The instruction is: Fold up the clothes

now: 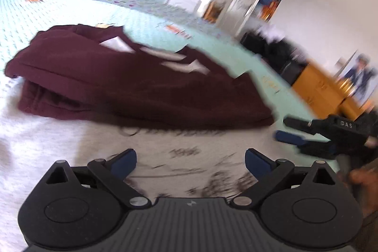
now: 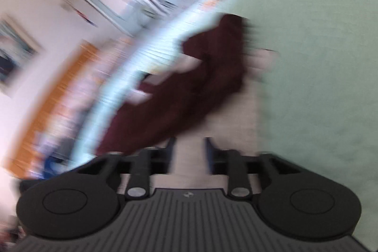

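Maroon garment (image 1: 132, 84) ahead of both grippers, neither holding it.

Lying part-folded on the grey cloth (image 1: 59, 145) spread over the pale green bedcover (image 1: 70, 11), long axis running across the left wrist view, from thick folded edge at left to thin corner at right. Left gripper (image 1: 191, 163) short of the garment's near edge, jaws wide, nothing between them. Right gripper (image 1: 290, 131) just off the garment's right corner, nearer to it; jaws roughly half spread and empty in its own blurred view (image 2: 189, 148). Likely next: right corner taken and carried toward the folded left edge.
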`<state>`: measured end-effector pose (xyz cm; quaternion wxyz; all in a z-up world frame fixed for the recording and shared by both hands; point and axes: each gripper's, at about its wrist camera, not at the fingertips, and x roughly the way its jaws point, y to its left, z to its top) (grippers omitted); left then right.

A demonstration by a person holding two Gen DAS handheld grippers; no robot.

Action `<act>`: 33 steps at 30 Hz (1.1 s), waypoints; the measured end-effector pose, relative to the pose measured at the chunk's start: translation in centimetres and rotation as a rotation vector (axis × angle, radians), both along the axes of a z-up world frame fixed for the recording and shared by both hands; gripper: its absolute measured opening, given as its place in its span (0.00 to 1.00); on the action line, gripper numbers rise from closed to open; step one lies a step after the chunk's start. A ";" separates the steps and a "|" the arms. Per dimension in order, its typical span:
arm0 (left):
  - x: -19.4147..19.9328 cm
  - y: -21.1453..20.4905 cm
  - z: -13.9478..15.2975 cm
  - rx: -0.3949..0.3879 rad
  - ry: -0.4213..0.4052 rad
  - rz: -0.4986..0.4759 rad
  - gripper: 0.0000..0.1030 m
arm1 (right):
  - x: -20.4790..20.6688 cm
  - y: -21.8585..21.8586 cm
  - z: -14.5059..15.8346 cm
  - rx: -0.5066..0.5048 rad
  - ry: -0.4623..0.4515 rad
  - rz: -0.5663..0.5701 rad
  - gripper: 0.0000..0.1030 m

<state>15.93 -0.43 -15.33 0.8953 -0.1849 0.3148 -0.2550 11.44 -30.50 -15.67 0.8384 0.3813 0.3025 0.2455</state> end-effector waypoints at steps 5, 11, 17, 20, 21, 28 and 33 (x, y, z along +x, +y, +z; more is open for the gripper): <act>2.6 -0.1 3.8 -0.016 -0.092 -0.008 0.95 | -0.3 -0.8 -1.0 0.299 -0.194 -0.134 0.67; 11.2 -2.6 6.5 0.111 -0.134 -0.039 0.97 | -0.5 -2.9 -3.4 0.163 -0.215 -0.376 0.74; 16.1 -6.9 5.7 0.610 -0.246 -0.143 0.97 | 1.9 -3.4 -5.3 0.269 -0.180 -0.351 0.75; 17.2 -8.2 5.6 0.592 -0.228 -0.185 0.95 | 2.4 -3.1 -5.1 0.255 -0.181 -0.334 0.75; 17.2 -8.9 5.6 0.590 -0.236 -0.211 0.95 | 2.1 -3.3 -5.2 0.260 -0.182 -0.333 0.75; 24.0 -9.2 0.1 0.771 -0.064 -0.152 1.00 | 1.2 -4.0 -5.6 0.274 -0.180 -0.324 0.75; 22.9 -9.6 0.5 0.860 -0.157 -0.170 1.00 | 1.0 -4.1 -5.6 0.267 -0.180 -0.318 0.75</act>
